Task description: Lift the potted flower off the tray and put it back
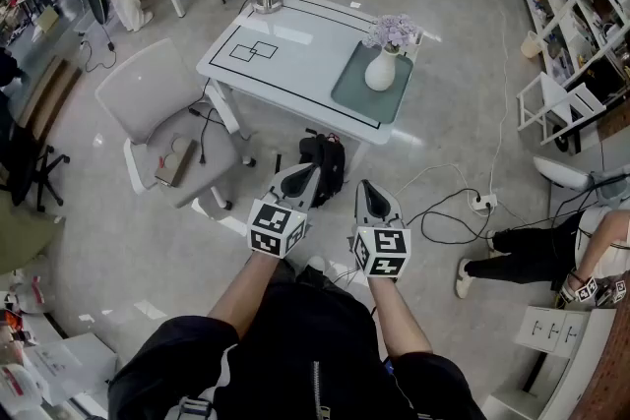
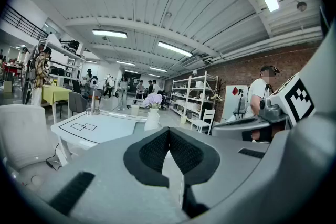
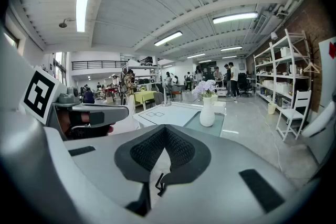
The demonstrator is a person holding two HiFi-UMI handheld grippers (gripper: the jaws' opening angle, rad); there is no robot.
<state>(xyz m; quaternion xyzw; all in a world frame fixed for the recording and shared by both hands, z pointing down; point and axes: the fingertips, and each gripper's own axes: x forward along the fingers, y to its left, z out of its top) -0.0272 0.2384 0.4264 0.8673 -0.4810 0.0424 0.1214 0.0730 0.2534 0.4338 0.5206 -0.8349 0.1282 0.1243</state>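
White potted flower [image 1: 385, 56] | on green tray [image 1: 350, 94] | well beyond left claw [image 1: 311, 171], right claw [image 1: 370, 185]

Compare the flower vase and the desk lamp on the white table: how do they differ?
The vase sits on the green tray; the lamp on the bare white table. The vase is white and bulbous; the lamp a slim silvery stem. Both stand upright.

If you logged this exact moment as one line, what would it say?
left claw: shut, empty | right claw: shut, empty | potted flower: upright on tray | tray: on white table | both claws: short of table
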